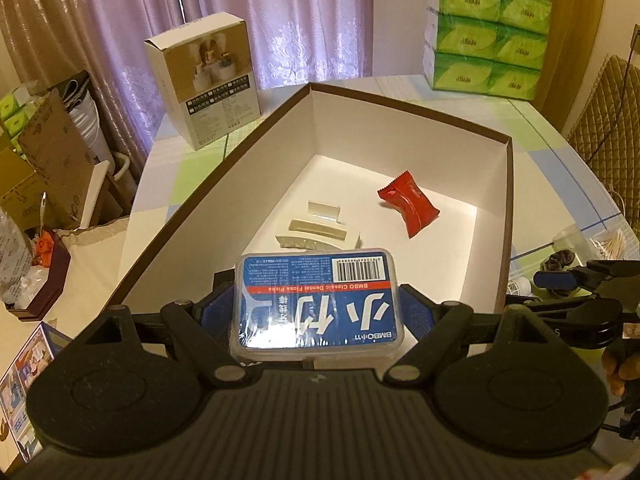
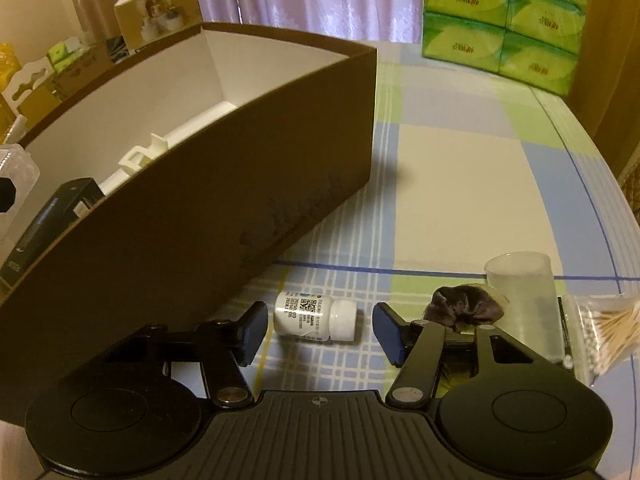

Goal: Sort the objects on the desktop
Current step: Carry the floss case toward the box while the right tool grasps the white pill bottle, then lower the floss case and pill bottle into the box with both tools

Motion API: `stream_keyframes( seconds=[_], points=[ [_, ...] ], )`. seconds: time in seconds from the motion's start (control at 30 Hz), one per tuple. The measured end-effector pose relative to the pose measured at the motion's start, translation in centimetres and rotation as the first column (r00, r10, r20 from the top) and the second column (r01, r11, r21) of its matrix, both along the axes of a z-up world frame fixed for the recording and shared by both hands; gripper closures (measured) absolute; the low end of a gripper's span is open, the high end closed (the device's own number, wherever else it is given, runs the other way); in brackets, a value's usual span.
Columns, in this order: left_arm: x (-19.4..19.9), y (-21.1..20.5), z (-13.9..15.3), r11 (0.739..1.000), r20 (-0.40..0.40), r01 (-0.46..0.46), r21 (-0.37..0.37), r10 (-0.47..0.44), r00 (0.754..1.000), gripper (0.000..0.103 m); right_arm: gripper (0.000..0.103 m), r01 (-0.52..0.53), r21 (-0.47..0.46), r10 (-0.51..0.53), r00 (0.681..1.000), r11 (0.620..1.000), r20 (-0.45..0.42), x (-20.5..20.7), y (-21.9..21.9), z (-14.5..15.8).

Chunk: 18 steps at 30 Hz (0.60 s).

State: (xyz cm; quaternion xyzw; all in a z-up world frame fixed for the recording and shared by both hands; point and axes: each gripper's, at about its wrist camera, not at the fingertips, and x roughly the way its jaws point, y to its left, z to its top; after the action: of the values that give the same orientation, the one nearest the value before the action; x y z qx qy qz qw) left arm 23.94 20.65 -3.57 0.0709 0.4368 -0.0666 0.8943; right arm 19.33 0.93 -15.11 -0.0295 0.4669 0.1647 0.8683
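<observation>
The left gripper (image 1: 318,310) is clamped on a blue floss-pick box (image 1: 316,304), which is pinched by its short sides between the blue pads and held flat, label up, just above the near wall of the brown sorting box (image 1: 408,106). It is judged to be held so that it can be lowered past the rim and let go inside. On the white floor of the sorting box a cream hair clip (image 1: 316,230) lies just beyond the held box, and a red sachet (image 1: 408,204) lies further right, apart from it; free floor is left to the right and at the far end.

The right gripper (image 2: 320,330) is spread wide, low over the counter (image 2: 460,168), with a small white bottle (image 2: 314,318) lying on its side between the fingers, untouched by either. A sideways closure on the bottle's ends seems intended. The brown wall stands close on the left; a dark scrunchie (image 2: 464,308), a clear cup (image 2: 520,296) and cotton swabs (image 2: 612,328) crowd the right.
</observation>
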Motion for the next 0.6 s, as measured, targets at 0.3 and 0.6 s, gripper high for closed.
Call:
stream_keyframes(
  seconds=[0.3, 0.6],
  points=[
    [0.6, -0.3, -1.0, 0.999, -0.029, 0.028, -0.015, -0.029, 0.999, 0.020, 0.059, -0.034, -0.013, 0.034, 0.999, 0.999, -0.001, -0.2, -0.1, 0.6],
    [0.9, -0.6, -0.8, 0.999, -0.022, 0.041, -0.028, -0.042, 0.999, 0.020, 0.059, -0.128, 0.056, 0.120, 0.984, 0.990, 0.128, -0.2, -0.9, 8.2]
  ],
)
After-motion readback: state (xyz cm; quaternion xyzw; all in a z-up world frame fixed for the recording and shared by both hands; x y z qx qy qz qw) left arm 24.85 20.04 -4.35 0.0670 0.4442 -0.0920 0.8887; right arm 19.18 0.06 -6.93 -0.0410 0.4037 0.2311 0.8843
